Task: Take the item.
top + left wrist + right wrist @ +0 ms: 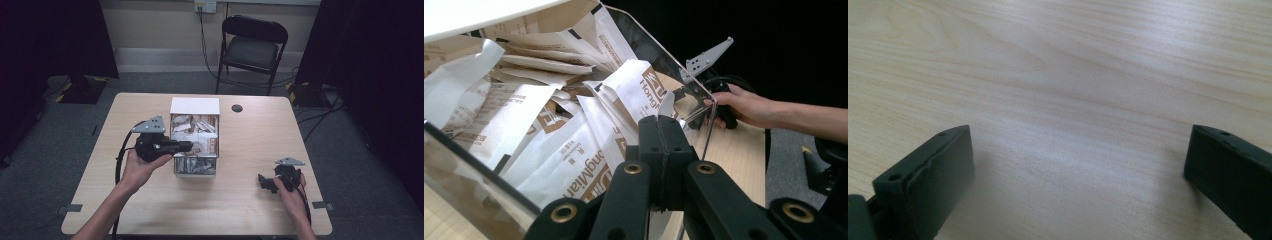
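The left gripper (186, 145) hangs over the clear box (195, 171) of paper sachets (574, 150) at the table's (150, 210) middle. Its jaws are pressed flat together, and it may have nipped the corner of one white sachet (667, 103) at its tip, though the left gripper view is too cramped to be sure. To do this pick well, lift slowly and straight up so one sachet comes free without dragging its neighbours over the rim. Further right, the right gripper (267, 183) rests near the table's front edge with its jaws spread wide and nothing between them, well apart from the box
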`<state>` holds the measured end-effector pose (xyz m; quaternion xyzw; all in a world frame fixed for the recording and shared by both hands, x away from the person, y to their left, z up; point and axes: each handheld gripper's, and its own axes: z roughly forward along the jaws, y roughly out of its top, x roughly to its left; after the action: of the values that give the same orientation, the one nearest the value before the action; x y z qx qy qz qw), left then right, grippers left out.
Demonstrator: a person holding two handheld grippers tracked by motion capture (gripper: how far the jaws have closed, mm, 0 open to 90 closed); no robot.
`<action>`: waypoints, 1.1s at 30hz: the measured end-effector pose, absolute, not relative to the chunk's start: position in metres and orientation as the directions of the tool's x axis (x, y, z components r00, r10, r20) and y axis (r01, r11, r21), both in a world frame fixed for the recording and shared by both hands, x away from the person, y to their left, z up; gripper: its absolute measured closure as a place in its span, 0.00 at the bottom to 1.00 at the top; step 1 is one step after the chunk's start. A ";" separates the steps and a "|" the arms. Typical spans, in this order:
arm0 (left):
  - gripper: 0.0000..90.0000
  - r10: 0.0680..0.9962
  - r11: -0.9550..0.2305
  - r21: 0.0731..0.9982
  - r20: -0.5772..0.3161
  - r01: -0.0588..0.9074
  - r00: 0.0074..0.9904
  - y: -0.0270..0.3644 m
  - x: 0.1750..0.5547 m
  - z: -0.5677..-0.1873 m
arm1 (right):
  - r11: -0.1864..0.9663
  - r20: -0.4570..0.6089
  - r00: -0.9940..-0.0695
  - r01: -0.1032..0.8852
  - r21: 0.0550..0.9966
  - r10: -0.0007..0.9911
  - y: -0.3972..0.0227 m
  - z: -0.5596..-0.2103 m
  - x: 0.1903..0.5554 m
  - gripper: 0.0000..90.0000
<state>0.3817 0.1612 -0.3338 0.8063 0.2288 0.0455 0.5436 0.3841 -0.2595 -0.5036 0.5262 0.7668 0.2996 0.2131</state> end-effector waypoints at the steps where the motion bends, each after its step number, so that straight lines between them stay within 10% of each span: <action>1: 1.00 0.419 -0.302 0.898 -0.178 0.321 0.890 0.161 0.382 -0.334 | 0.267 -0.011 -0.355 0.679 0.684 0.935 -0.260 -0.504 0.384 0.00; 33: 1.00 0.436 -0.242 0.926 -0.162 0.289 0.885 0.172 0.375 -0.320 | 0.266 -0.012 -0.355 0.679 0.684 0.935 -0.259 -0.504 0.384 0.00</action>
<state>0.3748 0.1723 -0.3201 0.7854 0.2308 0.0644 0.5707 0.3840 -0.2595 -0.5036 0.5264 0.7666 0.2995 0.2133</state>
